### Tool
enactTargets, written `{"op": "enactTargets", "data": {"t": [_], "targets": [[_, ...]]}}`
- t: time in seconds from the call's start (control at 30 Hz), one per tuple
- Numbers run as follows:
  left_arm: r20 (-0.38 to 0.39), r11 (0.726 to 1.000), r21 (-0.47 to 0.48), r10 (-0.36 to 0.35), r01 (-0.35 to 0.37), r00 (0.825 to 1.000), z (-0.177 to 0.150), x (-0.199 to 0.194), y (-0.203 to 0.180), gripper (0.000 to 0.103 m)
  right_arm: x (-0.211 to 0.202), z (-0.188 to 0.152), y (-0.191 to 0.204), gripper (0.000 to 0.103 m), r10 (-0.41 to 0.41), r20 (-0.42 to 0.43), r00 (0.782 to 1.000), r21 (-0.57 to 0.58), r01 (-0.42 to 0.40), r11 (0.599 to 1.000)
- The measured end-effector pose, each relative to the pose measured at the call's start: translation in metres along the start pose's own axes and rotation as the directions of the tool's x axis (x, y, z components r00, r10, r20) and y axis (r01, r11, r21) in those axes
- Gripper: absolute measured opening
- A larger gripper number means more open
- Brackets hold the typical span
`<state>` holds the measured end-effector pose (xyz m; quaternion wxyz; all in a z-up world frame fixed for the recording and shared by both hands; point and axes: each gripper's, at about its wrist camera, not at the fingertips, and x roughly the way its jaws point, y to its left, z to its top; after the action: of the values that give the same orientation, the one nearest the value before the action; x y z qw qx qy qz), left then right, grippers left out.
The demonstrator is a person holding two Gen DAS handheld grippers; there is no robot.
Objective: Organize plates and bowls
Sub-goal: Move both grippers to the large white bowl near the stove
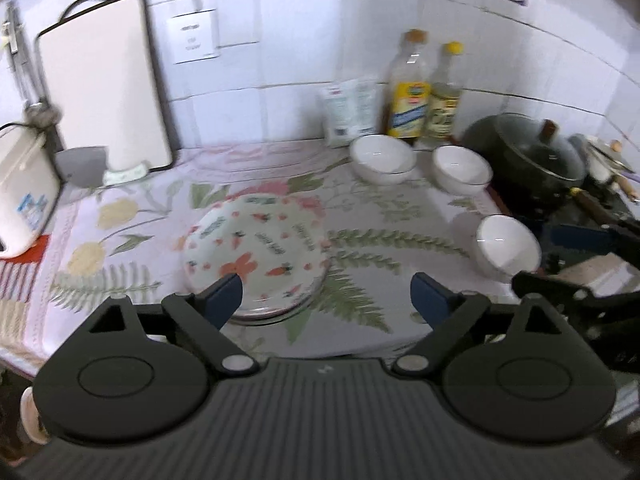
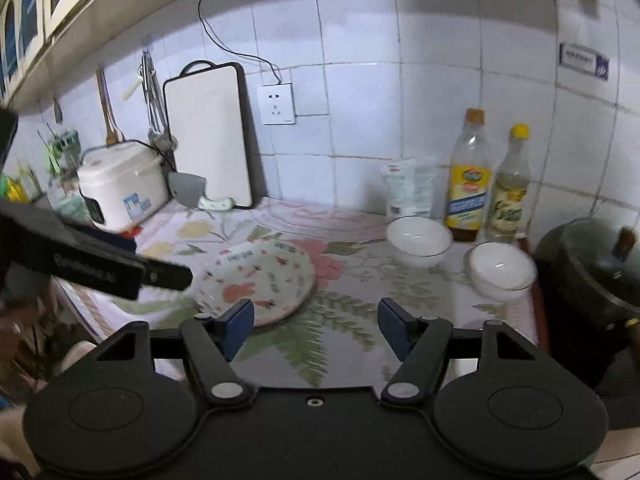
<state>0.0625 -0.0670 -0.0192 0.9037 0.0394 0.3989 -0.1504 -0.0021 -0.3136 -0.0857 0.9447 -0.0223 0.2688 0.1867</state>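
A stack of flower-patterned plates (image 1: 256,248) lies on the floral tablecloth, also in the right wrist view (image 2: 260,276). Three white bowls stand to the right: one by the bottles (image 1: 382,158) (image 2: 418,240), one beside it (image 1: 462,168) (image 2: 502,272), one nearer and tilted (image 1: 506,248). My left gripper (image 1: 326,300) is open and empty just in front of the plates. My right gripper (image 2: 316,326) is open and empty, near the plates' right front edge; in the left wrist view its fingers (image 1: 580,236) show next to the tilted bowl.
A white cutting board (image 2: 210,136) leans on the tiled wall beside a rice cooker (image 2: 120,192). Two oil bottles (image 2: 468,176) and a white packet (image 2: 408,192) stand at the back. A lidded dark pan (image 1: 528,152) sits on the stove at right.
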Motion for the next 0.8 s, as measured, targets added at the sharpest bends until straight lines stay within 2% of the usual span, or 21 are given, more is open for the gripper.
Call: {"op": "enactTargets", "data": {"t": [0.1,0.43,0.63,0.73,0.8], "targets": [[-0.005,0.999,0.015,-0.033,0.033,0.999,0.003,0.003,-0.018,0.092,-0.010,-0.006,-0.006,0.073,-0.026,0.001,1.000,-0.032,0.026,0.999],[-0.026,0.991,0.105,-0.075,0.077,0.997,-0.004,0.043,-0.092,0.093,-0.020,-0.039,-0.036,0.074,-0.061,-0.043,0.997,-0.127,0.055,0.990],[-0.066,0.986,0.107,-0.121,0.128,0.990,-0.005,0.075,-0.127,0.093,-0.017,-0.061,-0.068,0.075,-0.089,-0.052,0.995,-0.096,0.084,0.992],[-0.071,0.984,0.087,-0.148,0.154,0.986,-0.007,0.094,-0.140,0.093,-0.009,-0.075,-0.089,0.083,-0.093,-0.053,0.994,-0.053,0.090,0.995],[-0.066,0.985,0.079,-0.149,0.154,0.987,-0.008,0.106,-0.148,0.092,-0.003,-0.084,-0.101,0.083,-0.097,-0.052,0.994,-0.018,0.096,0.995]]}}
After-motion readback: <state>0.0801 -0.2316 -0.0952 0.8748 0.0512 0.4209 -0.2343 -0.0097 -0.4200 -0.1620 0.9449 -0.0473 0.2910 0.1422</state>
